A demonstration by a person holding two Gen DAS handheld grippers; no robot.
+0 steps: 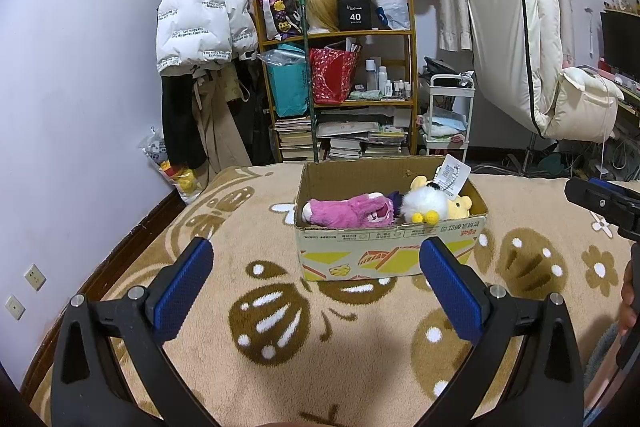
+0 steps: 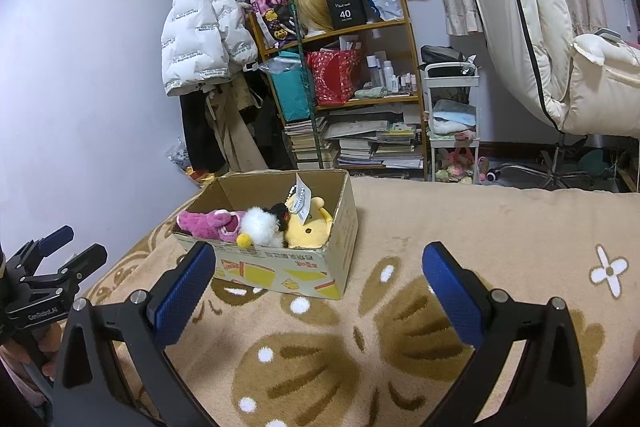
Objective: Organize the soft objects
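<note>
An open cardboard box (image 1: 384, 251) (image 2: 344, 227) stands on the beige patterned blanket (image 1: 328, 339) (image 2: 460, 227). Inside lie a pink plush (image 1: 348, 213) (image 2: 212, 221), a white fluffy plush with yellow feet (image 1: 422, 205) (image 2: 260, 225), and a yellow plush (image 1: 462, 207) (image 2: 310, 225) with a paper tag (image 1: 454, 173) (image 2: 302, 199). My left gripper (image 1: 316, 259) is open and empty, a short way in front of the box. My right gripper (image 2: 320, 263) is open and empty too, in front of the box and to its right. Each gripper shows at the edge of the other's view.
Behind the bed stand a wooden shelf (image 1: 412, 67) (image 2: 416, 75) full of bags, bottles and books, a coat rack with a white puffer jacket (image 1: 200, 7) (image 2: 200, 27), a small white cart (image 1: 450, 115) (image 2: 452, 115) and a cream chair (image 1: 532, 39) (image 2: 560, 47). A person's hand (image 1: 628, 303) holds the right gripper's handle.
</note>
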